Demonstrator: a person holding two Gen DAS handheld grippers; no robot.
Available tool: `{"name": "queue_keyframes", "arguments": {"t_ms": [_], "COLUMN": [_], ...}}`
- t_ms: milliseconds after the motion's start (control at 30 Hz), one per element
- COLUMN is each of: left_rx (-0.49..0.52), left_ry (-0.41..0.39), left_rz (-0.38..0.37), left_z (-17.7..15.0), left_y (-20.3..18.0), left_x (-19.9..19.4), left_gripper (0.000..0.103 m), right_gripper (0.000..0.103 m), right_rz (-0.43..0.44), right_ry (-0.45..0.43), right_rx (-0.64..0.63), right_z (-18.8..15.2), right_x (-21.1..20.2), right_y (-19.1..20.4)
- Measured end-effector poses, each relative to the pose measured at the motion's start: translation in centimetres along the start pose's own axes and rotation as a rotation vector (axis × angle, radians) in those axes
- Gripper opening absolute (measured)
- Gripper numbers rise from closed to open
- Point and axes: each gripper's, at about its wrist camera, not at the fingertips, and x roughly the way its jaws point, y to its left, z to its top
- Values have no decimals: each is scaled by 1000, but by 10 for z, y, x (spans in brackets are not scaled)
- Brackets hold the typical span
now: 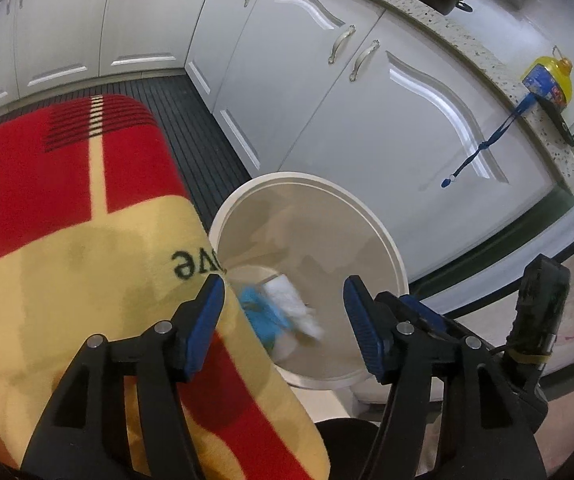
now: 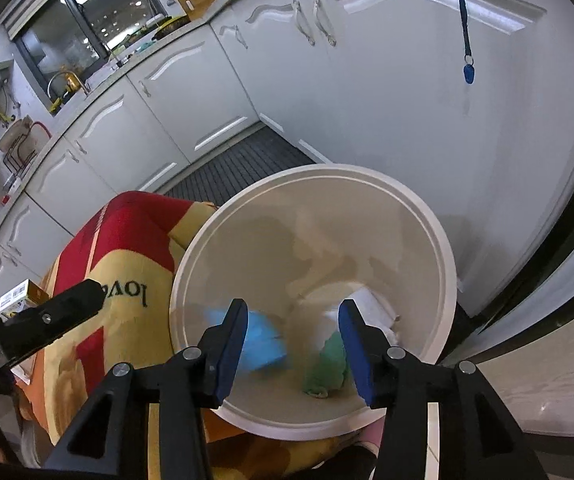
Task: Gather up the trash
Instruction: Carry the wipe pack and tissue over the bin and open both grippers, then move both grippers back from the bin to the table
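Observation:
A white round bin [image 1: 367,216] [image 2: 443,248] stands on the floor by the cabinets. Inside it lie a blurred blue piece of trash [image 1: 263,316] [image 2: 263,340], a white piece [image 1: 295,304] [image 2: 371,304] and a green crumpled piece [image 2: 327,368]. My left gripper [image 1: 283,312] is open and empty above the bin's near left edge. My right gripper [image 2: 293,340] is open and empty directly over the bin's mouth. The left gripper's black finger [image 2: 67,308] shows at the left of the right wrist view.
A red and yellow blanket [image 1: 87,240] [image 2: 119,264] covers something beside the bin on the left. White cabinet doors [image 1: 367,112] [image 2: 427,100] stand behind. A blue lanyard [image 1: 483,144] [image 2: 465,20] hangs from the speckled counter [image 1: 487,60]. Dark ribbed matting [image 1: 191,128] covers the floor.

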Motion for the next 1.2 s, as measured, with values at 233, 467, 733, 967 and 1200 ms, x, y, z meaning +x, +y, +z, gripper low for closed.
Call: {"name": "queue_keyframes", "arguments": {"t_ms": [233,467,733,967,1200], "left_rx": [32,59,52,21,16], "left_ry": [-34,-81,-116,-128,-154], "left_rz": [37,98,179,219,250], "left_z": [-7,-16,-28,-39,-51], "left_y": [2,3,19,42,56], "left_x": [-16,-39,-67,-88,-111], "left_gripper": [61,61,61,61,63], "right_gripper": [70,71,78,81,81], "right_rz": [-19,-1,28,45,73], "right_ry": [-3,-25,-47,-65,-61], "right_rx": [-14,-44,-92,-140,-170], "right_z": [-3,-8,-13,-17,-22], "right_x": [-2,-14,-30,-39,-42], "right_y": [10,30,63,92,113]}}
